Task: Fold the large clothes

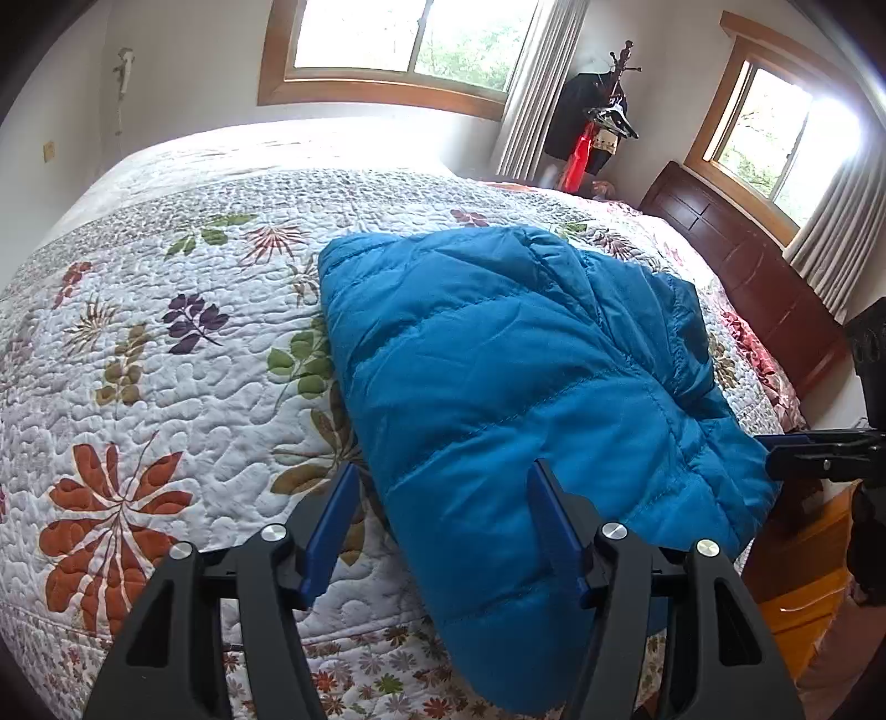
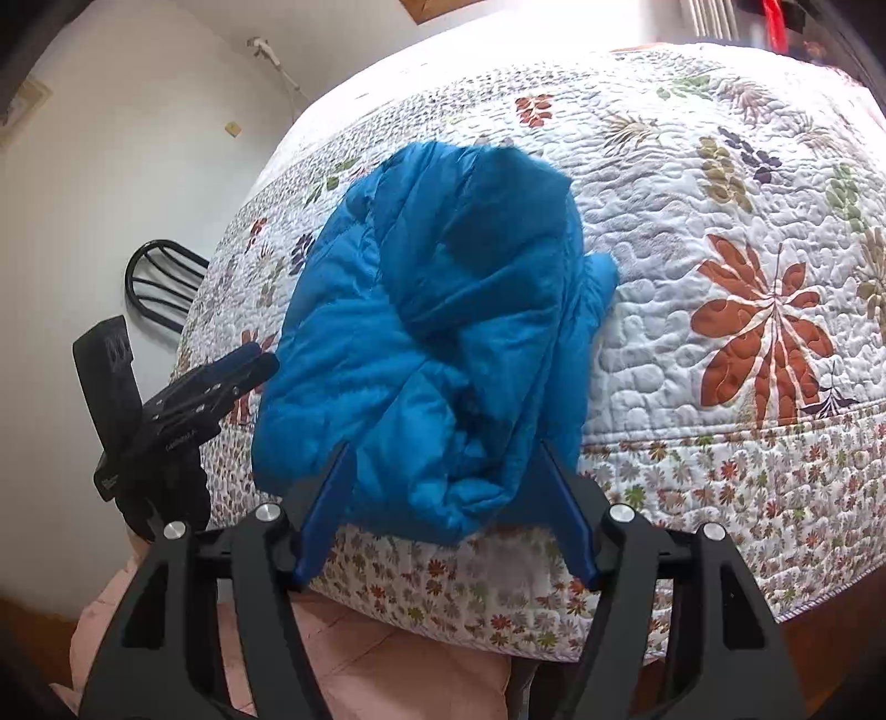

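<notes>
A: Left claw at bottom of left wrist view: blue-padded fingers spread apart, gripping nothing. Right finger overlaps the jacket; contact unclear.

B: Right claw the same in its own view, fingers wide apart at bottom centre, the jacket's near edge between them, not pinched.

A: Where's the garment?

B: Puffy quilted blue down jacket lies bundled on the white floral-print quilted bedspread, centre-right in left view, its lower part hanging over the bed edge.

A: Other claw visible?

B: Yes. Right one shows at right edge of left view, beside the jacket. Left one sits mid-left in right view, tips just beside the jacket's edge.

A: Background?

B: Dark wooden headboard upper right, wood-framed window top centre.
</notes>
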Demonstrator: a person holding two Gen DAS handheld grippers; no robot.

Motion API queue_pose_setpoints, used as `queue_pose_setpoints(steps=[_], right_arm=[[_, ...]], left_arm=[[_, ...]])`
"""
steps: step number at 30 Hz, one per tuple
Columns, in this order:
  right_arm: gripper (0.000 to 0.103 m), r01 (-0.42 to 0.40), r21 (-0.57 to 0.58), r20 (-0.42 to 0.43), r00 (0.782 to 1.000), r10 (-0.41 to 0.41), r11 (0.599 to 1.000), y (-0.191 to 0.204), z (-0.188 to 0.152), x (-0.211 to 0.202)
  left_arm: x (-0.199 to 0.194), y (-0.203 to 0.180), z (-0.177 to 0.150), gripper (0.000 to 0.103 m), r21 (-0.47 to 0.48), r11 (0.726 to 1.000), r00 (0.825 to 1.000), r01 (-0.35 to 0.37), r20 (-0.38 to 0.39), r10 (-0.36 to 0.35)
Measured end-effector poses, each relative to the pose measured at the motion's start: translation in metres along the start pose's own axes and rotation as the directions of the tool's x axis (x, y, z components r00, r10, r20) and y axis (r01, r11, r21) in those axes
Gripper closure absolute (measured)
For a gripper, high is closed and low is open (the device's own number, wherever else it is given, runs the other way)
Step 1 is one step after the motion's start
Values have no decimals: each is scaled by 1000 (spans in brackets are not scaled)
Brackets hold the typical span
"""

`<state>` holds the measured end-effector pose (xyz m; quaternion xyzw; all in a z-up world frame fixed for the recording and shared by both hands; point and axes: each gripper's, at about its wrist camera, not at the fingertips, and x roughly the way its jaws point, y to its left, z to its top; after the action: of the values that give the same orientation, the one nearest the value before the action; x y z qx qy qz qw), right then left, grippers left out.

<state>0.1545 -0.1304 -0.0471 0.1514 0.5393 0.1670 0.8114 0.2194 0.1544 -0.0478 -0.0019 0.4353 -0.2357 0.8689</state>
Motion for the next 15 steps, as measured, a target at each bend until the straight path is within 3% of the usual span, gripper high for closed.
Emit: queue_pose_setpoints(steps=[2, 4, 7, 9, 15], right_arm=[[39, 18, 5, -27, 999, -18, 1000, 2, -2, 11], [58, 36, 8, -36, 999, -36, 999, 3, -2, 20], [82, -3, 18, -19, 1000, 3, 1000, 0, -2, 17], [89, 1, 9, 9, 1000, -1, 1000, 2, -6, 6], [92, 16, 67, 38, 999, -18, 998, -28, -18, 2]], left_arm=[[-2, 2, -5, 40, -4, 1000, 1000, 5, 2, -5], [-3, 2, -6, 40, 0, 1000, 1000, -4, 14, 4], [-4, 0, -5, 40, 4, 1000, 1000, -2, 12, 2], [-6, -2, -5, 40, 10, 1000, 1000, 6, 17, -6], [2, -14, -5, 38, 53, 999, 1000, 11, 20, -12]])
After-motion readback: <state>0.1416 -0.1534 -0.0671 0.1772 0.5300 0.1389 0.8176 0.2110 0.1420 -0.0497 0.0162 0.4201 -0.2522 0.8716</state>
